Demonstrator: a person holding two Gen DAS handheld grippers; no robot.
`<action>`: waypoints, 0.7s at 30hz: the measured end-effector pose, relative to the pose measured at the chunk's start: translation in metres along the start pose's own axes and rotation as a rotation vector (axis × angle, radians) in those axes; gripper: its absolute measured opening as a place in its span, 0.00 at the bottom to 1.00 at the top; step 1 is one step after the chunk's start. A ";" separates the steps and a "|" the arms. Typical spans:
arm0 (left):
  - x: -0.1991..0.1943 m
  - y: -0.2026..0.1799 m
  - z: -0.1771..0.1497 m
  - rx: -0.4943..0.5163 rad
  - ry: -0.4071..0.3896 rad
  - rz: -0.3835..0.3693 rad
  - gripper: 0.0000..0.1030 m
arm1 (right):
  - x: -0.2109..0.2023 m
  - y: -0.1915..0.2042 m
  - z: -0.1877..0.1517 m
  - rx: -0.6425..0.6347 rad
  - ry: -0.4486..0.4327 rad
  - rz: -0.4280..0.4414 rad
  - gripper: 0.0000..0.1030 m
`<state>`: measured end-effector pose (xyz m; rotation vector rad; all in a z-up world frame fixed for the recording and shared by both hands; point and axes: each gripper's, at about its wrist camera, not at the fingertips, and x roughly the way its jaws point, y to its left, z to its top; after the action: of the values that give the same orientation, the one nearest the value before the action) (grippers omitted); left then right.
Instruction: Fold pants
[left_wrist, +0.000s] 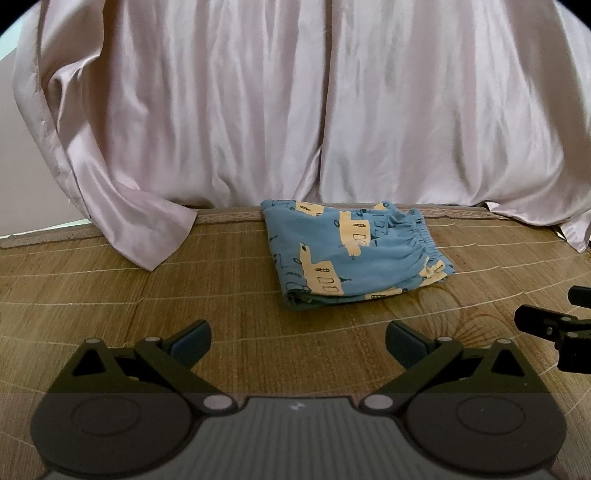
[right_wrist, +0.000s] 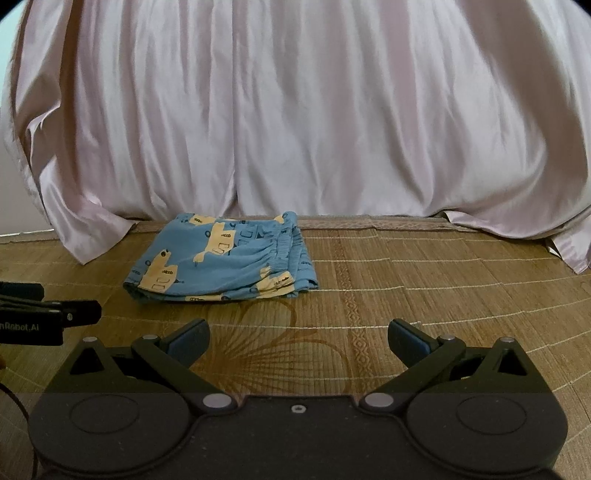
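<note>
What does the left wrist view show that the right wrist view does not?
Only the left wrist view shows the right gripper at its right edge. Only the right wrist view shows the left gripper at its left edge. Both show the folded blue pants lying untouched on the woven mat, with the pale curtain behind.

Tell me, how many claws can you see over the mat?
2. The left claw hangs open over the near part of the woven mat, and the right claw hangs open beside it. Both are short of the folded blue pants, holding nothing.
</note>
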<state>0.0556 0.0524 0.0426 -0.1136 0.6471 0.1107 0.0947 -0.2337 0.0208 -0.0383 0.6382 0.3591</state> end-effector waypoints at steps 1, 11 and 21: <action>0.000 0.000 0.000 0.001 -0.001 0.001 1.00 | 0.000 0.000 0.000 0.000 0.001 0.000 0.99; 0.000 -0.001 0.000 0.012 -0.004 0.005 1.00 | 0.001 0.000 0.000 0.005 0.005 -0.004 0.99; 0.000 -0.002 0.000 0.017 -0.004 0.008 1.00 | 0.001 0.001 -0.001 0.006 0.007 -0.005 0.99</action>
<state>0.0563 0.0505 0.0427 -0.0942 0.6442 0.1130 0.0949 -0.2330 0.0198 -0.0354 0.6464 0.3525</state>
